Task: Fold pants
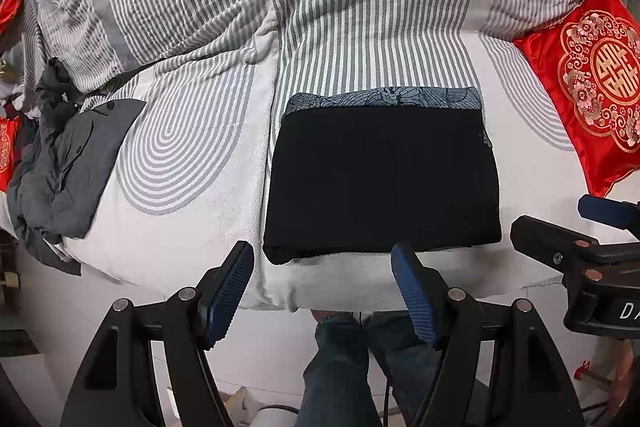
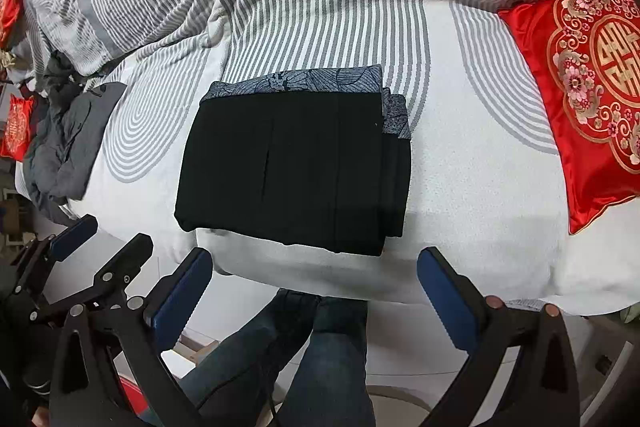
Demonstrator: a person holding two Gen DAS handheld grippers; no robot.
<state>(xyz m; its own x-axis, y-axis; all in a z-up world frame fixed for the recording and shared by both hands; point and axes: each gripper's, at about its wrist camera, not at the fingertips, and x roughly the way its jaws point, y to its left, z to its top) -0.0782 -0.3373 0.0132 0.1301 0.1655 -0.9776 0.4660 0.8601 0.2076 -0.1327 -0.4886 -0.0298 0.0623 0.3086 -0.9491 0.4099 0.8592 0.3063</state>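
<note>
The black pants [image 1: 380, 179] lie folded into a neat rectangle on the bed, near its front edge, with a blue patterned waistband [image 1: 384, 97] at the far side. They also show in the right wrist view [image 2: 292, 167]. My left gripper [image 1: 322, 267] is open and empty, hovering just short of the pants' near edge. My right gripper [image 2: 314, 277] is open and empty, held off the bed's front edge. The right gripper also shows at the right of the left wrist view [image 1: 576, 227].
A grey-striped white quilt [image 1: 360, 7] covers the bed. A red embroidered cushion [image 1: 592, 83] lies at the right. A crumpled dark grey garment [image 1: 68, 167] lies at the left. The person's jeans-clad legs [image 2: 312, 355] stand below the bed edge.
</note>
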